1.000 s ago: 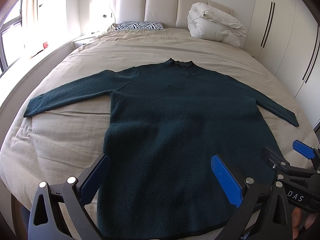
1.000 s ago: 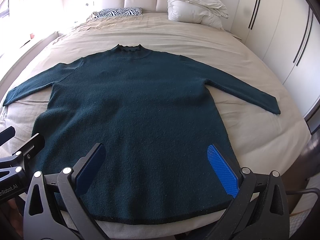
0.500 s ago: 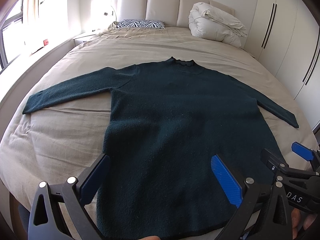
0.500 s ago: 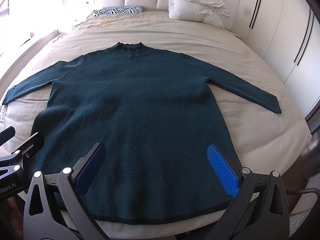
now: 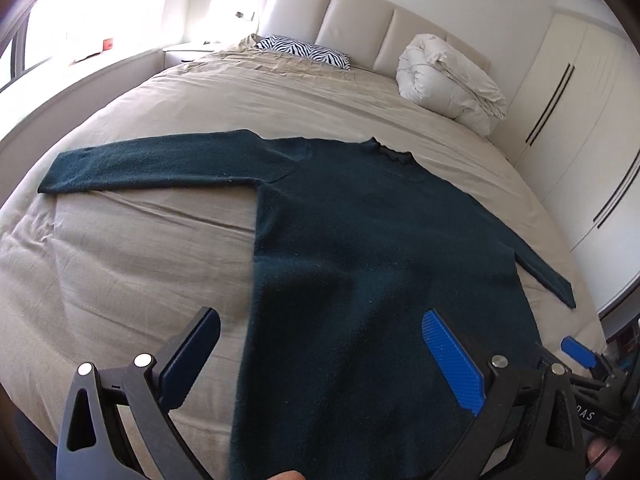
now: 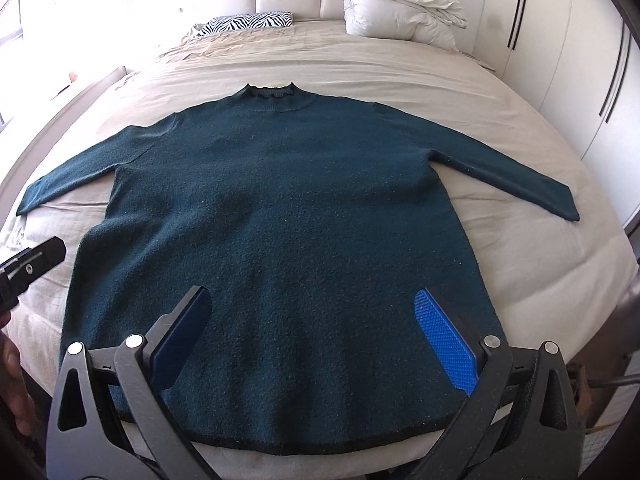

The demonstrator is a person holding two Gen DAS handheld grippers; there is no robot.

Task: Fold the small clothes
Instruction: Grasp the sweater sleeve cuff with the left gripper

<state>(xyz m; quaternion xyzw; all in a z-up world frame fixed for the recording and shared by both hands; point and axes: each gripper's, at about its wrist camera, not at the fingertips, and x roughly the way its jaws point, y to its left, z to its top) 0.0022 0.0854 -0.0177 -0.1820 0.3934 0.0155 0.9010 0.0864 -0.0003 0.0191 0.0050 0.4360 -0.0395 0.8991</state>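
A dark teal long-sleeved sweater [image 6: 288,216] lies flat on the bed, both sleeves spread out, collar toward the headboard, hem nearest me. In the left wrist view the same sweater [image 5: 372,264] fills the right half, its left sleeve [image 5: 152,164] stretched out across the sheet. My left gripper [image 5: 320,344] is open above the sweater's lower left side, empty. My right gripper [image 6: 312,320] is open above the hem's middle, empty too. The right gripper's blue tip [image 5: 578,354] shows at the left view's right edge, and the left gripper's body [image 6: 28,268] at the right view's left edge.
The bed [image 6: 540,264] has a beige sheet. A zebra-print pillow [image 6: 248,22] and a rolled white duvet [image 6: 400,8] lie by the padded headboard. White wardrobe doors [image 6: 576,52] stand on the right, a window ledge [image 5: 60,72] on the left.
The left gripper has swung left and tilted, so the sweater's left sleeve and bare sheet now fill more of its view. The right gripper has barely moved.
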